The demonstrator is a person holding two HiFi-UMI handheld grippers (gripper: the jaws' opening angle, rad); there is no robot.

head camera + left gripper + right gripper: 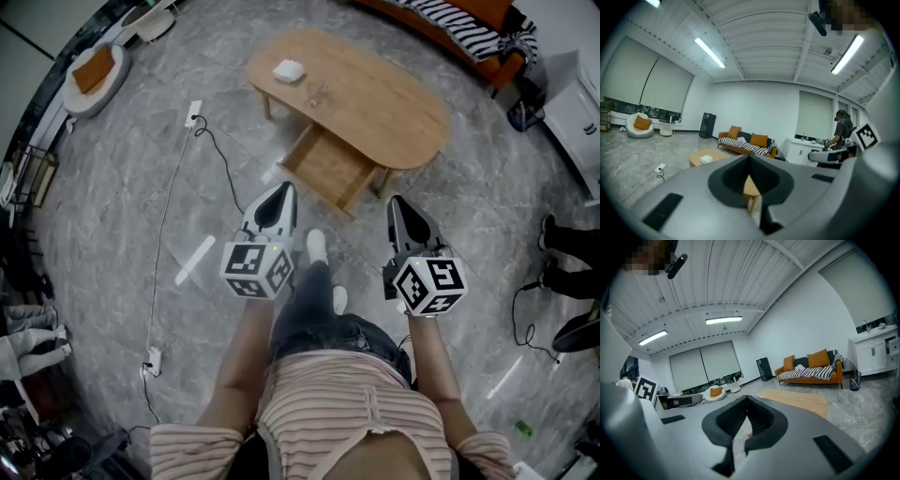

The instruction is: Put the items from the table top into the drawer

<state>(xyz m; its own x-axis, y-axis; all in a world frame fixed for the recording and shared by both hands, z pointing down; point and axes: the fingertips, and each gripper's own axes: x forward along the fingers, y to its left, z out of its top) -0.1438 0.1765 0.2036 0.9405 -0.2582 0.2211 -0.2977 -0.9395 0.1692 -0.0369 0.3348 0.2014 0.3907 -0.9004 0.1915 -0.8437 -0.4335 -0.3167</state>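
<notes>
The grey floor (112, 187) takes up most of what I see, and the wooden desk (375, 103) stands well ahead of me at 12 o'clock. Its drawer (328, 169) is pulled out on the near side, open toward my feet and, as far as I can see, empty. My left gripper (281, 192) and right gripper (398, 206) are held out level in front of me. Both are clenched with nothing between the jaws.

The thing I have to move, a small white item (289, 70), lies at the desk's 11 o'clock end, close to the rim and well apart from both grippers. A few faint specks near the middle of the top are too small to tell. A thin black cable (173, 202) trails across the floor at my 10 o'clock.

The open drawer is the main hazard, I think: if I walk straight in, my shins could knock it shut or jam it. Coming at the item with a clenched gripper could shove it over the rim, so the jaws need to part first. Drifting left risks snagging the cable.
</notes>
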